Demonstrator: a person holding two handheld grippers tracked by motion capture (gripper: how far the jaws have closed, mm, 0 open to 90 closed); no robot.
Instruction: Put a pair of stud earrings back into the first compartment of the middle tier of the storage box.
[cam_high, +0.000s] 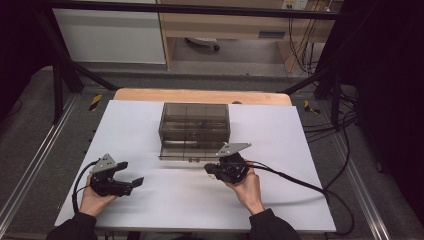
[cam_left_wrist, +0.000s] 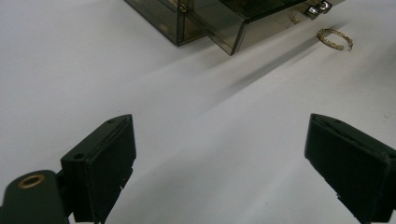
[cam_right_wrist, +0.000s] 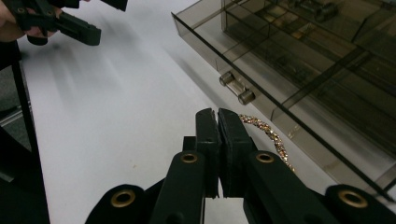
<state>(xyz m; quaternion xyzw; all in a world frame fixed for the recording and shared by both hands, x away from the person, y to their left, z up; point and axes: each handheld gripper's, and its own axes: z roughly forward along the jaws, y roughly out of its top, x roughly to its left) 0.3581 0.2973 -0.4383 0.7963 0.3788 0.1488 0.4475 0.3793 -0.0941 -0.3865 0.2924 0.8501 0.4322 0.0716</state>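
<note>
A smoky clear drawer box (cam_high: 194, 120) stands mid-table with its bottom drawer (cam_right_wrist: 299, 79) pulled out toward me; the drawer bears a small clear handle (cam_right_wrist: 238, 91). A glittery gold ring-shaped bracelet (cam_left_wrist: 335, 39) lies flat on the white sheet just before the drawer. My right gripper (cam_right_wrist: 217, 114) hovers over it with both pads pressed together and nothing between them; its jaws hide part of the bracelet (cam_right_wrist: 273, 135). In the high view the right gripper (cam_high: 209, 170) points left at the drawer front. My left gripper (cam_high: 132, 173) rests at the near left, open and empty (cam_left_wrist: 219, 158).
A white sheet (cam_high: 150, 130) covers the table, with a wooden edge (cam_high: 200, 95) at the back. The right gripper's cable (cam_high: 300, 182) trails off to the right. A black frame and floor cables surround the table. The left gripper (cam_right_wrist: 105, 18) sits far from the drawer.
</note>
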